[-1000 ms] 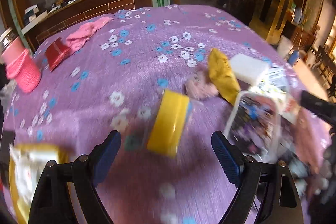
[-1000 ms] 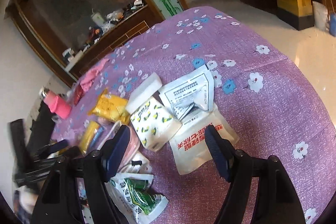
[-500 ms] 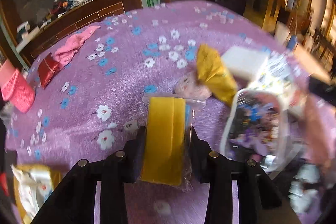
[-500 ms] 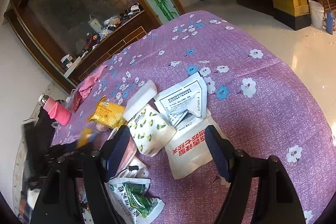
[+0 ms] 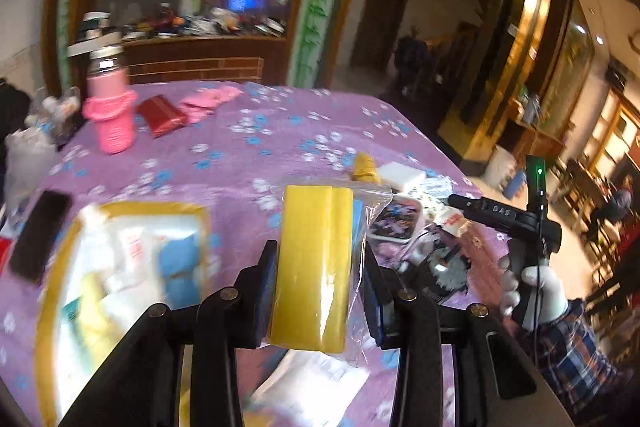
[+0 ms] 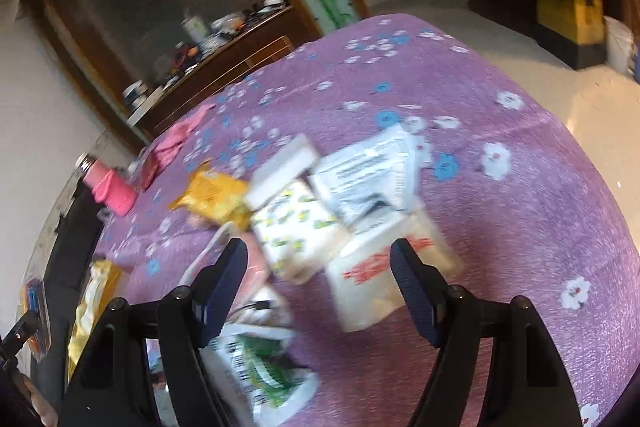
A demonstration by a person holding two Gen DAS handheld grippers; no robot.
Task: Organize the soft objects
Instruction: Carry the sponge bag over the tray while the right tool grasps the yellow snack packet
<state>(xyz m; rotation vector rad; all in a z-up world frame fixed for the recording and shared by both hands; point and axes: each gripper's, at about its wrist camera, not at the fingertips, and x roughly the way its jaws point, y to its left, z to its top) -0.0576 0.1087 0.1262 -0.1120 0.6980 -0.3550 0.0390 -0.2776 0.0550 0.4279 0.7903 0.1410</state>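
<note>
The desk (image 5: 248,147) with a purple flowered cloth carries a yellow-rimmed tray (image 5: 48,307). The left gripper (image 5: 320,291) has its fingers closed on the bagged yellow sponge (image 5: 312,267), lifted above the desk. The right gripper (image 6: 320,287) is wide open and holds nothing, over loose packets (image 6: 372,267).

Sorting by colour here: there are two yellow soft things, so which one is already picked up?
The yellow sponge in a clear bag, clamped in the left gripper. The yellow packet lies on the tablecloth.

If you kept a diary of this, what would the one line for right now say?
left claw: shut on yellow sponge pack, lifted | right claw: open, empty, above packets | tray: below left
</note>
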